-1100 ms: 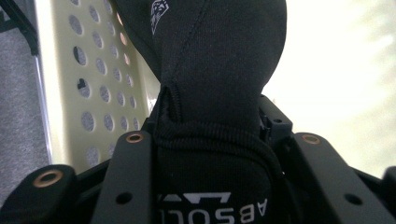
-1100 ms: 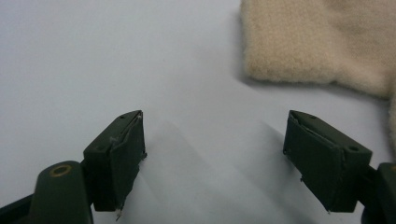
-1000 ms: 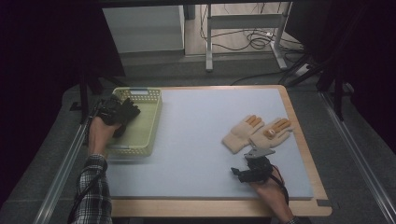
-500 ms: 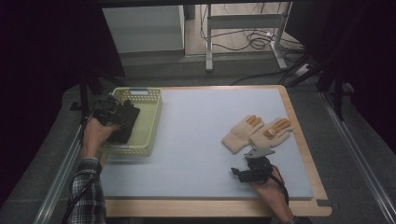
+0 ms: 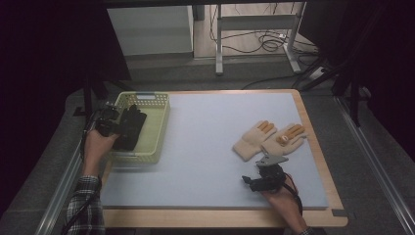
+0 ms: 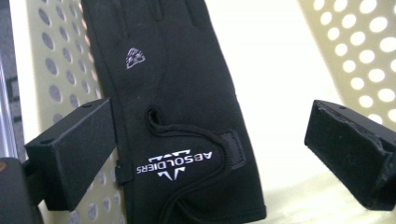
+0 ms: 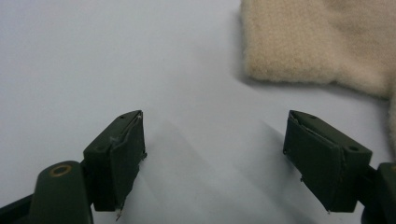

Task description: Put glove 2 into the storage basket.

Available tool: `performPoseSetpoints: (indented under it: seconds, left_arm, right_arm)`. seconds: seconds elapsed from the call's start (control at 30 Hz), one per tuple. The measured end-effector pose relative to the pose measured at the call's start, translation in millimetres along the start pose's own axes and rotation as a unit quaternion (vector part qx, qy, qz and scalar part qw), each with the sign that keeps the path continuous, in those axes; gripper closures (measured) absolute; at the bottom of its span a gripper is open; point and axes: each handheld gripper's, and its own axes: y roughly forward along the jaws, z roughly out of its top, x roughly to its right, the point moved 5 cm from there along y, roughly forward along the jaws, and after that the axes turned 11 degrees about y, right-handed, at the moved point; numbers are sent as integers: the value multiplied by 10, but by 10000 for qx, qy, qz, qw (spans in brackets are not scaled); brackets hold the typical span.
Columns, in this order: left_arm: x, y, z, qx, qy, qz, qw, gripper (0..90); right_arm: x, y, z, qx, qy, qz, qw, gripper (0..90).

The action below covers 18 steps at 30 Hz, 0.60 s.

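Note:
A black glove (image 6: 177,116) with white lettering lies flat in the pale yellow perforated basket (image 6: 289,70). My left gripper (image 6: 210,140) hovers over its cuff. Its jaws have just been opening and now stand wide apart on either side of the glove without pressing it. From above, the basket (image 5: 159,128) sits at the table's left with the black glove (image 5: 132,128) inside and the left gripper (image 5: 120,128) at its left wall. Two cream gloves (image 5: 254,139) with orange fingertips lie at the right. My right gripper (image 5: 264,174) rests just in front of them, open, and the cream cuff (image 7: 317,42) lies beyond its jaws.
A light blue mat (image 5: 205,147) covers the wooden table (image 5: 220,218). Metal rails run along both sides of the table. Beyond the far edge are a white cabinet (image 5: 151,29), table legs and cables on the floor.
The left gripper's jaws opened and the hand drew back toward the basket's left side, leaving the black glove lying in the basket. The right hand and the cream gloves have not moved.

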Motion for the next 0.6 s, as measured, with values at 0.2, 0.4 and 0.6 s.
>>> performPoseSetpoints:
  seconds: [0.2, 0.4, 0.6]
  left_arm:
    - [131, -100, 30, 332, 178, -79, 9993, 23]
    - [297, -191, 59, 583, 384, -179, 9974, 23]
    - [502, -262, 94, 812, 614, -327, 9943, 23]
  right_arm:
    - [1, -2, 0, -9, -5, -4, 10000, 205]
    - [0, -2, 0, -8, -4, -3, 10000, 204]
    - [0, -2, -1, -10, -3, -3, 10000, 204]
